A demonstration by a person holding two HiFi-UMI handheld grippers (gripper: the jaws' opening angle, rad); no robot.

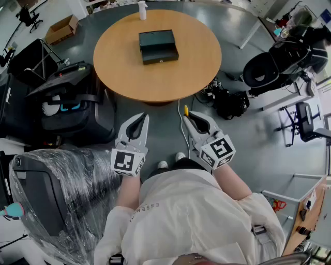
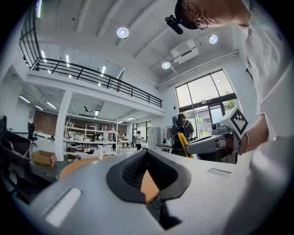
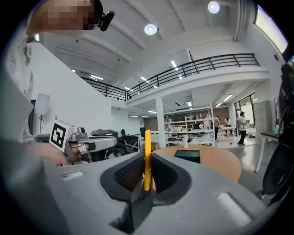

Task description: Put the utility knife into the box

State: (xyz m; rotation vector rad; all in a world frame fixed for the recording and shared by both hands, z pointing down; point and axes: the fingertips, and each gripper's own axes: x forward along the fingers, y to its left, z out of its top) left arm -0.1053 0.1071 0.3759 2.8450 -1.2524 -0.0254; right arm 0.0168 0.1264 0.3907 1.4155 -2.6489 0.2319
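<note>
A dark box (image 1: 158, 45) sits near the middle of a round wooden table (image 1: 124, 67), well ahead of both grippers; I cannot tell whether its lid is up. My right gripper (image 1: 189, 116) is held over the floor short of the table, shut on a yellow utility knife (image 1: 186, 110). In the right gripper view the utility knife (image 3: 147, 156) stands upright between the jaws, with the box (image 3: 187, 155) on the table (image 3: 220, 166) beyond. My left gripper (image 1: 140, 119) hangs beside it, shut and holding nothing. Its tips (image 2: 147, 153) meet in the left gripper view.
A white bottle (image 1: 142, 9) stands at the table's far edge. Black equipment (image 1: 72, 103) and a plastic-wrapped machine (image 1: 57, 202) crowd the left. Bags and cables (image 1: 227, 101) lie on the floor right of the table, with office chairs (image 1: 279, 64) beyond. A cardboard box (image 1: 62, 28) sits far left.
</note>
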